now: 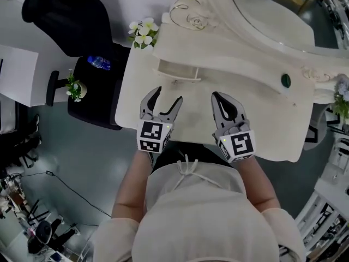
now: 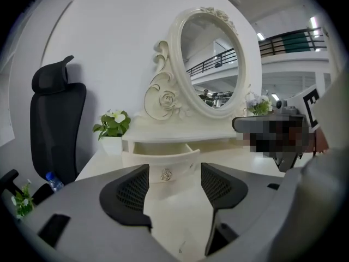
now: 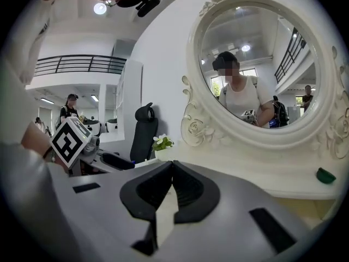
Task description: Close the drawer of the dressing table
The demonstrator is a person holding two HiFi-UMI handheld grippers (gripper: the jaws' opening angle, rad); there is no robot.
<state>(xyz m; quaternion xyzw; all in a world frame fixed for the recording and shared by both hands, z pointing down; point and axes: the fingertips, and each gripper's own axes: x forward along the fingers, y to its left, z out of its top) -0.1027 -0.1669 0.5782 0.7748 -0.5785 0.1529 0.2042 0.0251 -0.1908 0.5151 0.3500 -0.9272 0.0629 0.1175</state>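
In the head view the cream tabletop (image 1: 262,130) of the dressing table runs from 9 to 3 o'clock, with the oval mirror (image 1: 267,15) at its far edge. The drawer (image 1: 177,72) stands pulled out from the low shelf under the mirror and is not yet shut. The left tongs (image 1: 168,96) hover over the tabletop with the drawer at their 12 o'clock, near but apart from it, and their jaws are spread. The right tongs (image 1: 219,97) hang beside them at 3 o'clock, jaws pressed together. A potted plant (image 1: 143,33) with white flowers sits at 11 o'clock of the drawer, and a small green thing (image 1: 286,81) lies at 2 o'clock of the right tongs. A black chair (image 1: 71,15) stands off the tabletop's left end, with a water bottle (image 1: 100,63) on a dark seat below it. In the left gripper view the jaws are apart and hold nothing. The open drawer (image 2: 163,160) and its knob (image 2: 166,174) show in the gap between them, straight ahead at 12 o'clock, and the plant (image 2: 113,123) is at 10 o'clock. In the right gripper view the jaw tips touch with nothing between them. The mirror (image 3: 256,64) fills 1 o'clock and the green thing (image 3: 325,175) lies at 3 o'clock.
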